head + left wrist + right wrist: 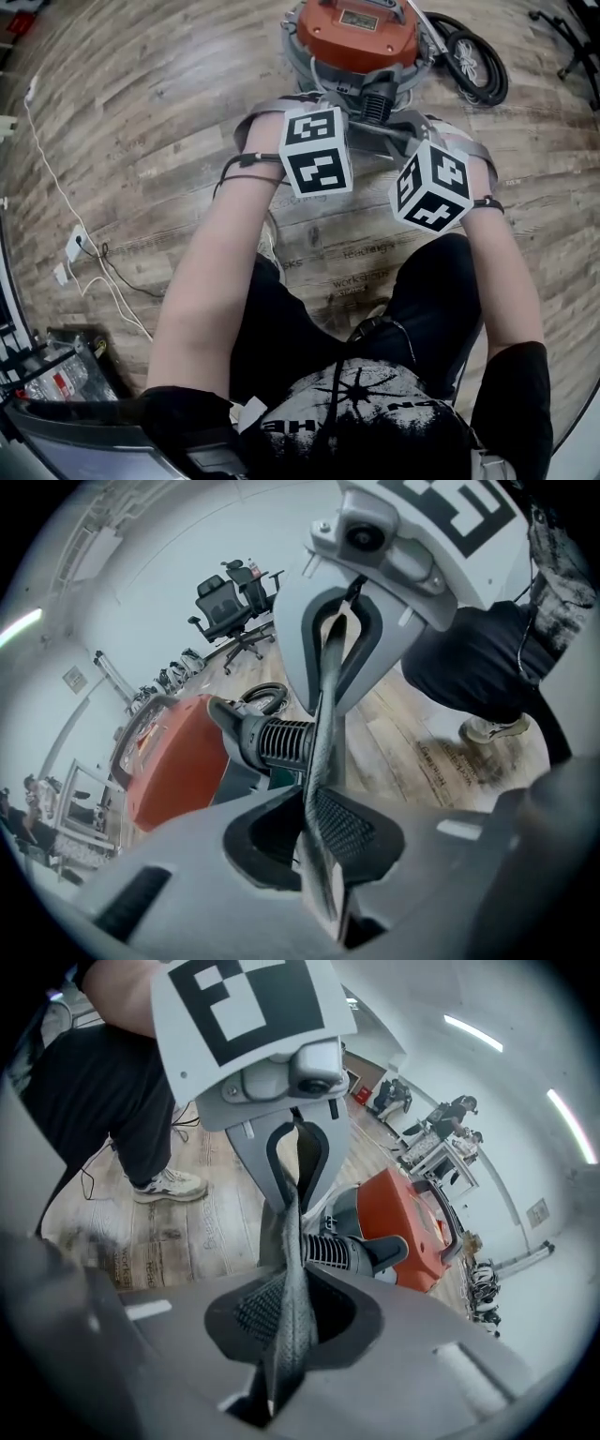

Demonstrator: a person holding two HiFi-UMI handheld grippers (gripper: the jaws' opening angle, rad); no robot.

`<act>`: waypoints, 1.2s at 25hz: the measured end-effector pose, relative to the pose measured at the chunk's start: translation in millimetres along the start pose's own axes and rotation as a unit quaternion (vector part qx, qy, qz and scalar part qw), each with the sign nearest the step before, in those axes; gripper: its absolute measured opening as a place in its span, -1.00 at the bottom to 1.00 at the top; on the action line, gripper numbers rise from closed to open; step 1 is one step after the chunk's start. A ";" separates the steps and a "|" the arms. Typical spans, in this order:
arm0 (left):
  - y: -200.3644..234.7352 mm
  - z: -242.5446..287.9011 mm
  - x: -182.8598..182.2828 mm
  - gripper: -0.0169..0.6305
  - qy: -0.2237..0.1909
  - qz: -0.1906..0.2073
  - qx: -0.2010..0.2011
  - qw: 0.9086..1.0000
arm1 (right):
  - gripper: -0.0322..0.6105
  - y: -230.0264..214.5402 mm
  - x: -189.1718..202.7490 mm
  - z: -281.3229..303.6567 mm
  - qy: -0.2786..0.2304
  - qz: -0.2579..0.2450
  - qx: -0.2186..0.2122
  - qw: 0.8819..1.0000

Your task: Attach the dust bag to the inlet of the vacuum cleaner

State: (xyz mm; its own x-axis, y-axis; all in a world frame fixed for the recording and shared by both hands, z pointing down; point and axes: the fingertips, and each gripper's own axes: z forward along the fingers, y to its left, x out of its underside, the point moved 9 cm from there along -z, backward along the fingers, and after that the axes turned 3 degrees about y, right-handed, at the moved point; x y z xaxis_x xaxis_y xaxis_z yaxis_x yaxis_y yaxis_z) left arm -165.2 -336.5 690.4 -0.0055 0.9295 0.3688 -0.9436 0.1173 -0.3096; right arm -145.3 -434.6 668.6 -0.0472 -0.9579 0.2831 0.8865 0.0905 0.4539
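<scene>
The orange vacuum cleaner [361, 33] stands on the wooden floor ahead of me, its black ribbed inlet [281, 742] facing me. A grey fabric dust bag [272, 101] is stretched between both grippers just in front of the inlet. My left gripper [323, 846] is shut on one edge of the bag [323, 752]. My right gripper [281, 1335] is shut on the opposite edge [291, 1269]. The grippers face each other, close together. In the head view the marker cubes [317, 150] hide the jaws and most of the bag.
A black hose coil and a wheel [473, 61] lie right of the vacuum. A white cable and power strip [75, 246] run along the floor at left. Office chairs [230, 602] stand at the back. My legs and a shoe [169, 1185] are right behind the grippers.
</scene>
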 end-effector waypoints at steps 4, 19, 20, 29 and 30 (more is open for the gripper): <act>2.8 0.3 -1.0 -0.83 -0.005 -0.005 0.001 1.000 | -0.78 -5.6 -0.1 -0.9 0.002 -0.004 -0.004 1.000; 11.1 -4.0 -23.6 -0.82 -0.063 -0.052 -0.007 0.997 | -0.78 -14.4 34.4 13.4 -0.015 0.093 0.012 0.995; 13.6 -0.6 -15.7 -0.82 -0.054 -0.061 -0.007 0.997 | -0.78 -17.0 26.1 10.0 -0.016 0.080 0.016 0.997; 16.4 12.4 -5.2 -0.84 -0.029 -0.042 -0.013 0.999 | -0.78 -22.6 9.2 3.6 -0.006 0.034 0.026 0.999; 17.1 8.6 -7.6 -0.84 -0.037 -0.041 -0.016 0.998 | -0.78 -23.3 14.9 5.6 -0.009 0.049 0.025 0.998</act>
State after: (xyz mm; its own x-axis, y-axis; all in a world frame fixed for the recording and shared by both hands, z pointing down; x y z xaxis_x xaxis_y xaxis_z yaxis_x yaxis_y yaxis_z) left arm -184.1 -344.6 689.9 0.0453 0.8882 0.4572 -0.9311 0.2034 -0.3027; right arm -169.3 -449.4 667.0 0.0305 -0.9387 0.3434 0.8630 0.1981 0.4648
